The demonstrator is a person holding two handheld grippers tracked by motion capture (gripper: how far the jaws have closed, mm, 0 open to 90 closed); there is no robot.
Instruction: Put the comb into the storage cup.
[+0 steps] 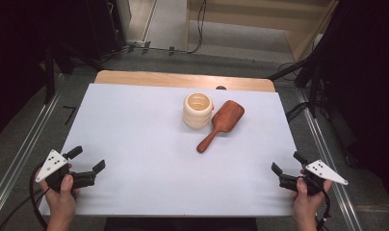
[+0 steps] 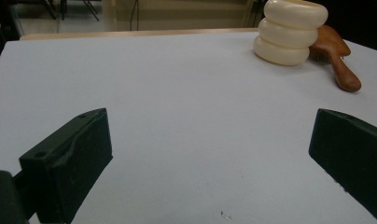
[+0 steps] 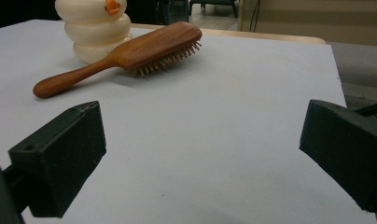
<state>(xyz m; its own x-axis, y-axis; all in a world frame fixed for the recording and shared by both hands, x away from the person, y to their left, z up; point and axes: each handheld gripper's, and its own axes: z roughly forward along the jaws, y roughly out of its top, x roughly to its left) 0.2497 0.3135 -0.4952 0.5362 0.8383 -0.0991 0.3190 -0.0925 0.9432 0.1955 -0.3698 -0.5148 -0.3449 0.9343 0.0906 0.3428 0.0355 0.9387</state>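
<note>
Wooden hairbrush (image 1: 220, 125) touching cream cup (image 1: 198, 110); L tool (image 1: 89, 160) & R tool (image 1: 288, 161) wide open, empty.

Cup (image 1: 198, 110): cream, plain, with a small orange spot on its side in the right gripper view.
Hairbrush (image 1: 221, 124): reddish-brown wood, paler wooden bristles.
Counter (image 1: 135, 139): pale blue-white sheet, with a light wood strip along the far edge.
Left tongs (image 1: 89, 159): black, with a white three-cornered plate dotted black.
Right tongs (image 1: 287, 162): black, with the same white dotted plate.
</note>
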